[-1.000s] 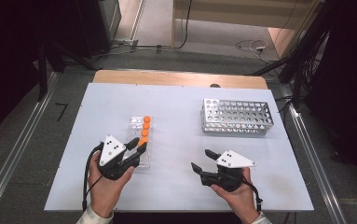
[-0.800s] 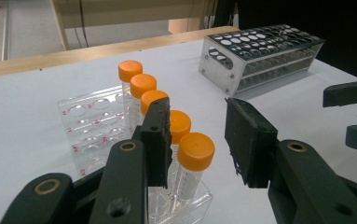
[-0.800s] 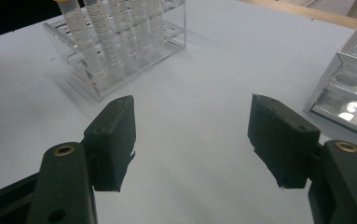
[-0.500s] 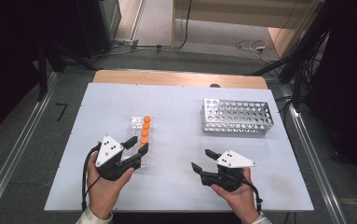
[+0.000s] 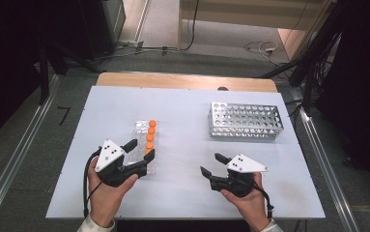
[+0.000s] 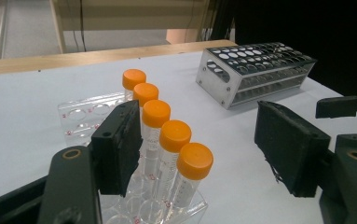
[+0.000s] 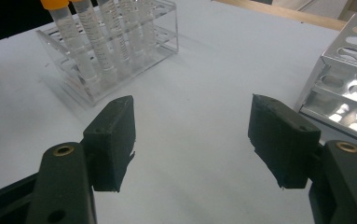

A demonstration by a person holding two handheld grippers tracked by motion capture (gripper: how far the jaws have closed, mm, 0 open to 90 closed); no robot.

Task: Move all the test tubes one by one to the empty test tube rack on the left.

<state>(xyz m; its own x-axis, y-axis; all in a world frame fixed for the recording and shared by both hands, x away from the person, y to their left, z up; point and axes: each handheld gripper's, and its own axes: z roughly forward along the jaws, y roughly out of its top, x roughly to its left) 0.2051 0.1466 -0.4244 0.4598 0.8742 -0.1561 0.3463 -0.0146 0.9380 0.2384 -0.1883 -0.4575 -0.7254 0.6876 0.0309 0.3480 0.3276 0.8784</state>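
Left gripper (image 5: 142, 151) jaws just opening, nearest orange-capped tube (image 6: 188, 175) between them, ungripped; probably readying a grasp. Right gripper (image 5: 213, 164) released, idle at four o'clock.

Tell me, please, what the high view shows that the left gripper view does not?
High view: the person's left hand and right hand, the whole right claw and the dark floor around the table. Left gripper view: close up, the red print on the tubes and the empty holes of the clear rack. Shared: the five orange-capped tubes, the metal rack, the white table and the left claw, whose jaws have just been opening and now stand open with the tubes between them.
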